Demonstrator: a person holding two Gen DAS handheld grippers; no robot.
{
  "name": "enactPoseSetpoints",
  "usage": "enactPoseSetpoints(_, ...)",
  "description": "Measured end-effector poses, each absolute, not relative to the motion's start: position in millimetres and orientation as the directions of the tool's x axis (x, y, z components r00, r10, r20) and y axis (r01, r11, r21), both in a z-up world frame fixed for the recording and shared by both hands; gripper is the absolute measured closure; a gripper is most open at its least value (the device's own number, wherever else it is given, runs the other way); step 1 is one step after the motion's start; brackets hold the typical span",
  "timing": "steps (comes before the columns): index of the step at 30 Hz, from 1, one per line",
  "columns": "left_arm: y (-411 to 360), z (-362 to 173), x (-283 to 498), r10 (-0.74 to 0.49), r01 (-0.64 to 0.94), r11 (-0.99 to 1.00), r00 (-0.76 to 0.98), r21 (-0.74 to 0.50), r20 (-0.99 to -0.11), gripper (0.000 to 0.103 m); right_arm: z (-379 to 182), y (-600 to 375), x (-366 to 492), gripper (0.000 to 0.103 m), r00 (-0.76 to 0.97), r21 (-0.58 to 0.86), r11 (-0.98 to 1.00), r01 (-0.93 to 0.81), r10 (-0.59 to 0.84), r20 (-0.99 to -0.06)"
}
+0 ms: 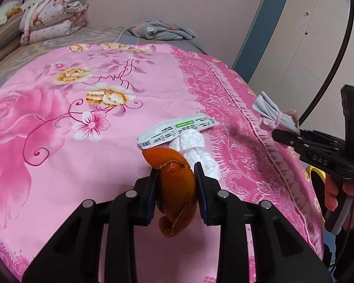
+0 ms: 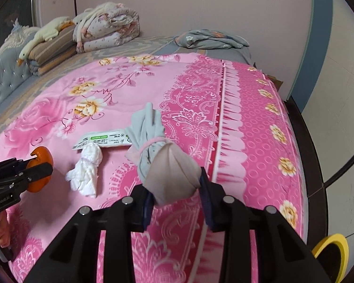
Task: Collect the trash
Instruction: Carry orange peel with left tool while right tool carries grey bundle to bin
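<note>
2 pieces of trash were already lifted off the pink bedspread. the left gripper was clamped on an orange peel, its long axis running near to far between the jaws. the right gripper was clamped on a tied cloth bundle, its grey tail pointing away toward the far side. 2 pieces were left lying mid-bed, touching each other: a crumpled white tissue and, just beyond it, a flat wrapper lying left to right. a yellow-rimmed bin showed near right, likely the drop point.
</note>
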State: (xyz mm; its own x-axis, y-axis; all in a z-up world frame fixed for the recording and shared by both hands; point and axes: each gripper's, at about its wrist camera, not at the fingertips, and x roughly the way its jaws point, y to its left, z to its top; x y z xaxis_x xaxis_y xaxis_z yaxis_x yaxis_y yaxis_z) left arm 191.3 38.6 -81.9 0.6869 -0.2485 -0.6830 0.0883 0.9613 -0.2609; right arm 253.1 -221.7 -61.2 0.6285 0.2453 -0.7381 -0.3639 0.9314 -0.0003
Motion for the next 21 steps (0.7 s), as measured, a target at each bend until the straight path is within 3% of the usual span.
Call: enactPoseSetpoints(21,-43,-3,129,-0.296,0.186,0.953,0.743,-0.240,-0.601,0.076,-3,-334,166,0.071,0.734,0.134,0.978,-0.160,0.209,-0.646)
